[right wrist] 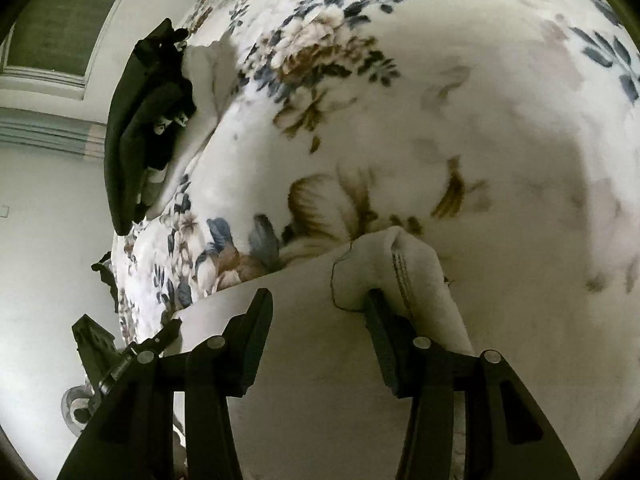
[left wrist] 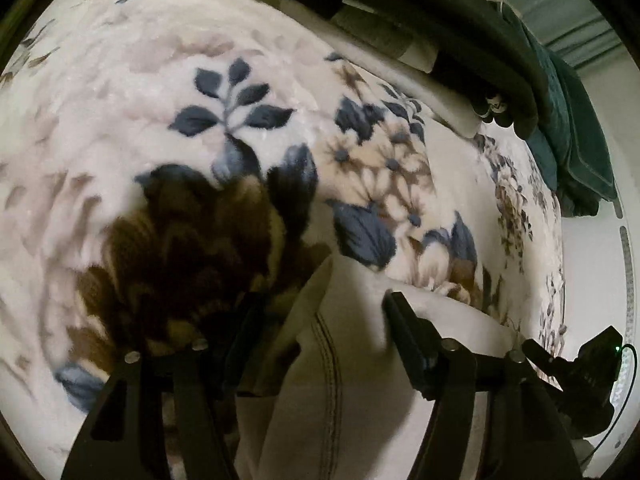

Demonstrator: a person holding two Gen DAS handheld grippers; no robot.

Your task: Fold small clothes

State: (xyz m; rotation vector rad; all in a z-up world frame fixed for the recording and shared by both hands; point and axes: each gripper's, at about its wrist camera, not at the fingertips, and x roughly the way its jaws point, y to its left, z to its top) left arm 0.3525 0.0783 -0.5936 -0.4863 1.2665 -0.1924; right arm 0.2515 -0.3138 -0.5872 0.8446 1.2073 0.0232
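A cream small garment [left wrist: 344, 364] with a stitched seam lies on the floral blanket [left wrist: 132, 92]. My left gripper [left wrist: 320, 304] stands open over the garment's corner, one finger on each side of the cloth. In the right wrist view the same cream garment [right wrist: 312, 344] spreads under my right gripper [right wrist: 320, 300], which is open. The garment's seamed corner [right wrist: 404, 260] is bunched up over the right finger [right wrist: 384, 320]. The other gripper shows at the edge of each view, at the lower right in the left wrist view [left wrist: 580, 364] and at the lower left in the right wrist view [right wrist: 120, 344].
A stack of dark and cream folded clothes [left wrist: 420, 28] sits at the blanket's far side, also in the right wrist view [right wrist: 140, 128]. A dark teal cloth [left wrist: 568, 136] lies beside it. The bed's edge [right wrist: 120, 280] drops to a pale floor.
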